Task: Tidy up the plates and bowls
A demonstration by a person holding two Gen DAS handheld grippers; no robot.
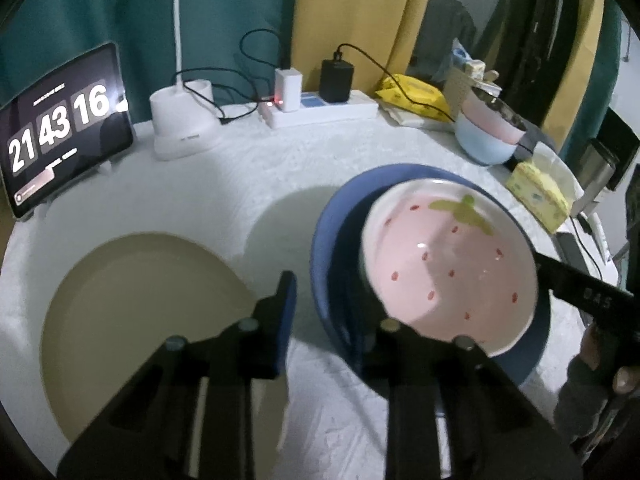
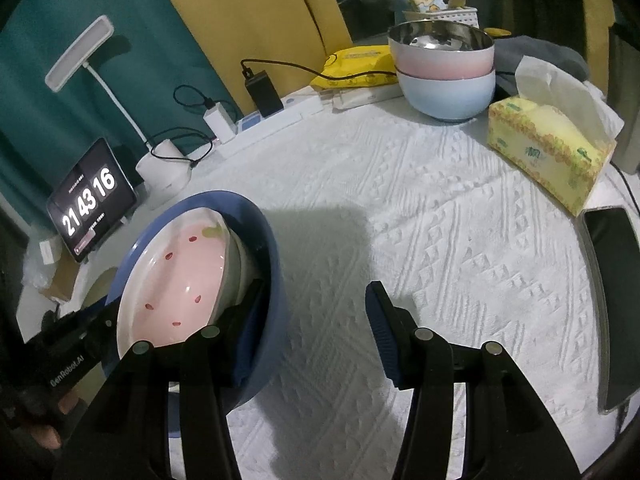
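A pink strawberry-pattern bowl (image 1: 448,264) sits tilted inside a larger blue bowl (image 1: 332,240) on the white cloth. My left gripper (image 1: 324,312) is open, with the blue bowl's near wall between its fingers. My right gripper (image 2: 316,312) is open too; its left finger (image 2: 248,308) is inside the blue bowl (image 2: 272,256) against the pink bowl (image 2: 176,280), and its right finger is outside, over the cloth. A beige plate (image 1: 132,320) lies flat at the left. A pink bowl stacked in a light-blue bowl (image 2: 446,76) stands at the back.
A tablet clock (image 1: 60,128), a white lamp base (image 1: 184,124) and a power strip with chargers (image 1: 320,108) line the back. A yellow tissue box (image 2: 548,152) and a phone (image 2: 616,288) lie at the right. A yellow wipes pack (image 2: 356,60) lies behind.
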